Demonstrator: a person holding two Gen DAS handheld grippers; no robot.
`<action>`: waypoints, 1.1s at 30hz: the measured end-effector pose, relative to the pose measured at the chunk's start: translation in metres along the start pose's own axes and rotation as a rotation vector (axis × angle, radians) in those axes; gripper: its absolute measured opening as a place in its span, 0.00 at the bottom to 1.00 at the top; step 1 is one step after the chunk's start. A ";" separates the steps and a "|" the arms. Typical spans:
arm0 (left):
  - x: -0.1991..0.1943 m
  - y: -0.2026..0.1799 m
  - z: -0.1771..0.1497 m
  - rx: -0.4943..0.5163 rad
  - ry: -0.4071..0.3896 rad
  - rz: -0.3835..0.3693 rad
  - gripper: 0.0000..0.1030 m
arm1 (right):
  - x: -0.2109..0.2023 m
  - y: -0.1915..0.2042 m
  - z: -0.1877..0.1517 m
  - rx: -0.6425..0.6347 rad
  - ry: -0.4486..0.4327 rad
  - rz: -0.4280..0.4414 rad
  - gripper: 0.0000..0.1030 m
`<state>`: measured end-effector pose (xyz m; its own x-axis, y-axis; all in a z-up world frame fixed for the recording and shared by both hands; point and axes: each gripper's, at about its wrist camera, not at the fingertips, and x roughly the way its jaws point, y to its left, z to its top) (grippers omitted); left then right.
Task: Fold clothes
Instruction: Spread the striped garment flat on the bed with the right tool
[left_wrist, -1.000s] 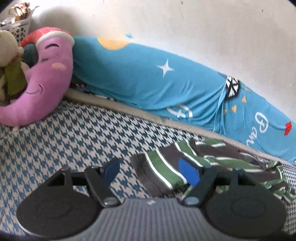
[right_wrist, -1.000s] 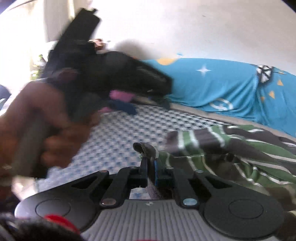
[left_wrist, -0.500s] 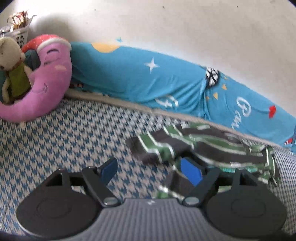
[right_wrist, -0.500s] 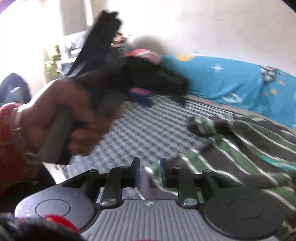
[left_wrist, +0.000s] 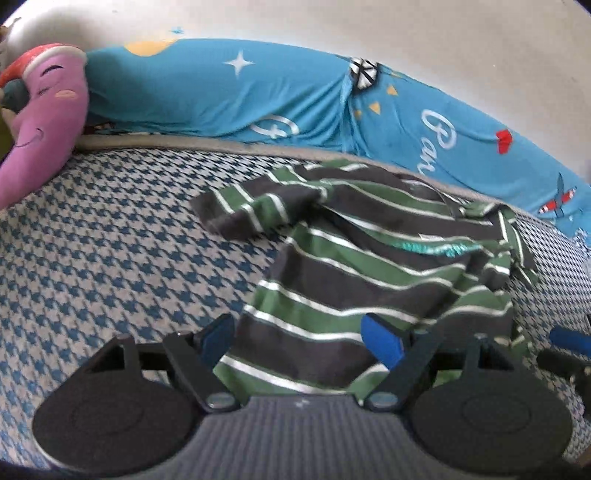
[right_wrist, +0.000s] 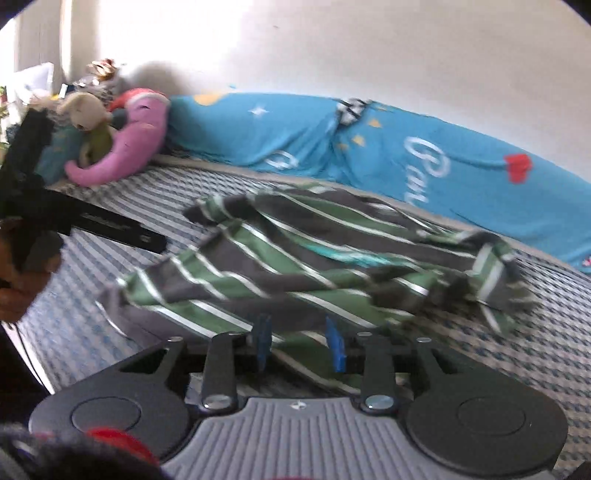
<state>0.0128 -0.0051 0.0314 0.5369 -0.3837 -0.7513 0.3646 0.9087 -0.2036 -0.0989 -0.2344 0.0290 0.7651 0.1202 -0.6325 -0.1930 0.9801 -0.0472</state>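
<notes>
A green, grey and white striped shirt (left_wrist: 369, 266) lies crumpled on the houndstooth bedspread (left_wrist: 110, 258), one sleeve (left_wrist: 251, 218) sticking out to the left. My left gripper (left_wrist: 299, 338) is open, and the shirt's near hem lies between and under its blue pads (left_wrist: 380, 339). In the right wrist view the shirt (right_wrist: 295, 258) is blurred. The right gripper (right_wrist: 299, 341) is open just above the shirt's near edge, with nothing pinched. The left gripper (right_wrist: 110, 229), held by a hand (right_wrist: 18, 273), shows at the left of that view.
A long blue printed bolster (left_wrist: 295, 96) runs along the white wall behind the shirt. A purple plush pillow (left_wrist: 44, 122) and a stuffed bear (right_wrist: 88, 118) sit at the far left. The right gripper's blue tip (left_wrist: 569, 341) shows at the right edge.
The right gripper was shut on the shirt's edge, then opened and let it go. The shirt now lies spread wider. My left gripper has come closer over the shirt's hem.
</notes>
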 end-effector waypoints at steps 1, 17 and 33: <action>0.002 -0.002 0.000 0.001 0.005 -0.006 0.76 | -0.001 -0.006 -0.004 0.001 0.014 -0.014 0.39; 0.024 -0.011 -0.003 0.017 0.054 -0.022 0.76 | 0.050 -0.046 -0.036 0.007 0.161 -0.037 0.55; 0.030 -0.003 -0.001 -0.007 0.051 0.019 0.76 | 0.017 -0.062 -0.005 0.276 0.058 0.115 0.10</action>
<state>0.0274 -0.0195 0.0089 0.5043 -0.3575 -0.7861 0.3490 0.9170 -0.1931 -0.0772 -0.2942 0.0173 0.7102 0.2316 -0.6648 -0.0960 0.9674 0.2345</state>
